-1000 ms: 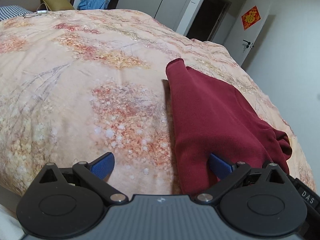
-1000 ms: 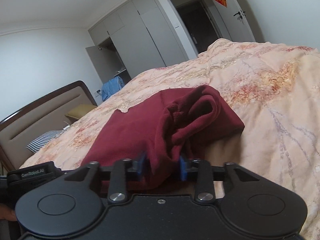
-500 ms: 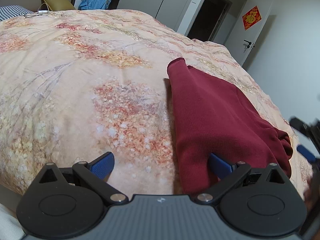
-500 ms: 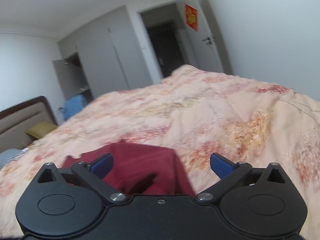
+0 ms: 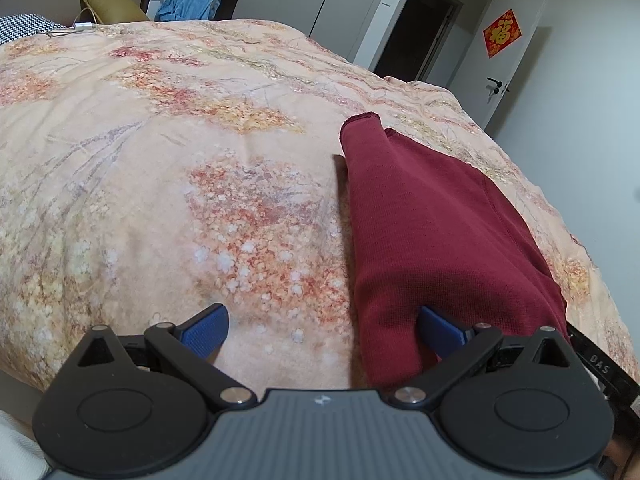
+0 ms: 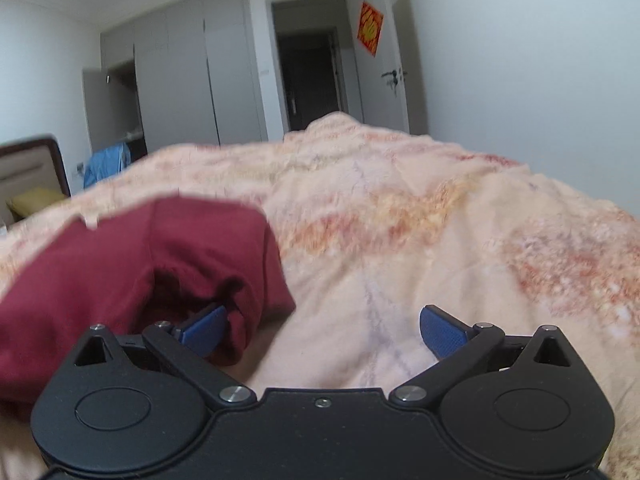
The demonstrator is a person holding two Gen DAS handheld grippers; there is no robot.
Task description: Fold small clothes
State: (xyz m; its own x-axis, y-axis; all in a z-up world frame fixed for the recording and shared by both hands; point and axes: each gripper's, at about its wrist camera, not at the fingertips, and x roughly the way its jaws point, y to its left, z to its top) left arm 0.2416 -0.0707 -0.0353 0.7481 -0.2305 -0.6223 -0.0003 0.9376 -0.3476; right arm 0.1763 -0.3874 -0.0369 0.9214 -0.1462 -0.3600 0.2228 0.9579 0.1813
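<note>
The garment (image 5: 436, 236), dark red and folded into a long strip, lies on the quilt (image 5: 168, 168) toward the bed's right side, with a cuffed end pointing up the bed. In the right wrist view its near end (image 6: 132, 264) is bunched, with a dark fold opening toward the camera.

The left gripper (image 5: 322, 330) sits low over the near edge of the bed with its 2 fingers spread wide. Its right pad (image 5: 440, 330) lies against or just over the near end of the garment; the view does not settle whether it touches. Its left pad (image 5: 206, 330) is over bare quilt. Nothing is pinched.

The right gripper (image 6: 322, 330) has its fingers wide apart, having just been opening. Only a lobe of the garment's bunched end reaches between them; it is not gripped. Its left pad (image 6: 202, 330) sits against that bunched edge and its right pad (image 6: 442, 330) is over quilt. This view is somewhat blurred.

Beyond the bed stand grey wardrobes (image 6: 188, 80), a dark doorway (image 6: 308, 76), and a white door (image 5: 516, 64) bearing a red diamond sign (image 5: 502, 38). A blue cloth (image 5: 188, 2) hangs near the headboard (image 6: 40, 160).
</note>
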